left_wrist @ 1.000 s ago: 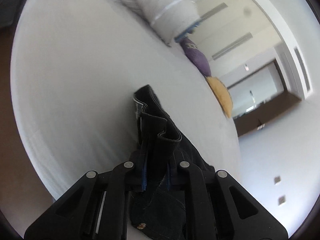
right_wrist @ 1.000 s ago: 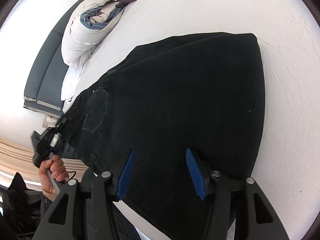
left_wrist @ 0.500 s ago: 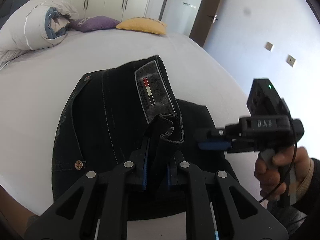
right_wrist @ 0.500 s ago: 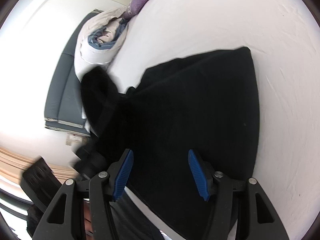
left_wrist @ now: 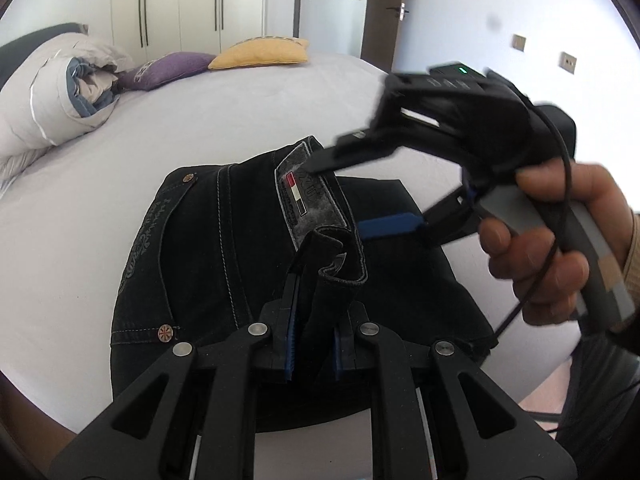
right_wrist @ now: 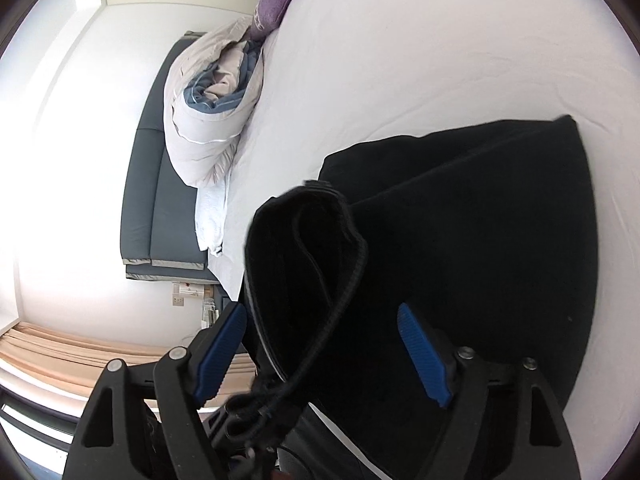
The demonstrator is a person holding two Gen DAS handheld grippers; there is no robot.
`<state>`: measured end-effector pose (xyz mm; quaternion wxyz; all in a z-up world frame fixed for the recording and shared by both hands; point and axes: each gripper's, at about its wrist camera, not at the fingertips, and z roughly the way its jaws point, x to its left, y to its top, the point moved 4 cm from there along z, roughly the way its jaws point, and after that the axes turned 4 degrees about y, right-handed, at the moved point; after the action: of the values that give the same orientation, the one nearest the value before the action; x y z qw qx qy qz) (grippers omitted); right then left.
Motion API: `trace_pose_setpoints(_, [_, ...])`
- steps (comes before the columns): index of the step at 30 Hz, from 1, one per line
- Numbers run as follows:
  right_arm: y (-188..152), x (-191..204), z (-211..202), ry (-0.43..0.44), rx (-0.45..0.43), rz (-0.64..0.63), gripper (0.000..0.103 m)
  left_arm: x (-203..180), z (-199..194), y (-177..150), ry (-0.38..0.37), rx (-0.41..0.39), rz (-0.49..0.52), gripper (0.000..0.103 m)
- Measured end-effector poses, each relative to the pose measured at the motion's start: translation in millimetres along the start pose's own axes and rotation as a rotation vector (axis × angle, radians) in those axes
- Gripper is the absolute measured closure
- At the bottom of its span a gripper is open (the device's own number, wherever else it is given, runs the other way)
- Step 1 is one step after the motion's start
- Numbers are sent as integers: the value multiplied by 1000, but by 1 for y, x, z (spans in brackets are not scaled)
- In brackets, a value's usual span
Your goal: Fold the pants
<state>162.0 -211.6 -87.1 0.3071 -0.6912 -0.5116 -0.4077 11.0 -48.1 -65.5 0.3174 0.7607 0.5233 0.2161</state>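
Note:
Black jeans [left_wrist: 208, 256] lie folded on a white bed [left_wrist: 200, 120]. My left gripper [left_wrist: 314, 344] is shut on the waistband and holds that end over the folded legs. A grey waist label [left_wrist: 308, 200] faces up. My right gripper [left_wrist: 360, 196] is open and held just beside the raised waistband at the right. In the right wrist view the right gripper [right_wrist: 320, 352] is open, with the lifted waistband [right_wrist: 304, 264] between its blue pads [right_wrist: 424, 356] and the folded legs [right_wrist: 500, 240] flat beyond.
A rolled white duvet [left_wrist: 56, 96], a purple cushion [left_wrist: 168, 68] and a yellow cushion [left_wrist: 260, 54] lie at the far end of the bed. Wardrobe doors [left_wrist: 180, 4] and a brown door [left_wrist: 380, 8] stand behind. A grey headboard [right_wrist: 160, 184] is at the bed's left.
My left gripper has carried the waistband up and over onto the folded legs. My right gripper has come in close to the raised waistband, still open.

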Motion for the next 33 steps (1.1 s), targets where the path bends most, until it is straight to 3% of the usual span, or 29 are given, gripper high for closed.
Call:
trace_pose_setpoints(3, [9,10,8,-5,8,-15,22,-7,1,-3,11,2,33,92])
trace_pose_setpoints(4, [11,14,10,-27,8,-36,28,-9,0,-4,17,0,45,92])
trace_pose_setpoints(5, [12,15,11,-52,10,-56,35,-10,0,-4,21,-2,55,92])
trace_pose_setpoints(7, [14,17,16,-116,40,-95,70,-13,1,-3,30,-6,73,92])
trace_pose_setpoints(10, [14,13,7,-141,30,-115,80,-18,0,-3,27,-11,87,92])
trace_pose_setpoints(22, [1,-14,-54,-177,-86,-201,86,-79,10,2,-45,4,194,92])
trace_pose_setpoints(27, [-4,-40,-63,-182,-121,-183,86,-93,29,-2,-55,46,221,92])
trace_pose_setpoints(33, [-2,-43,-71,-185,-142,-203,87,-92,44,12,-60,48,228,92])
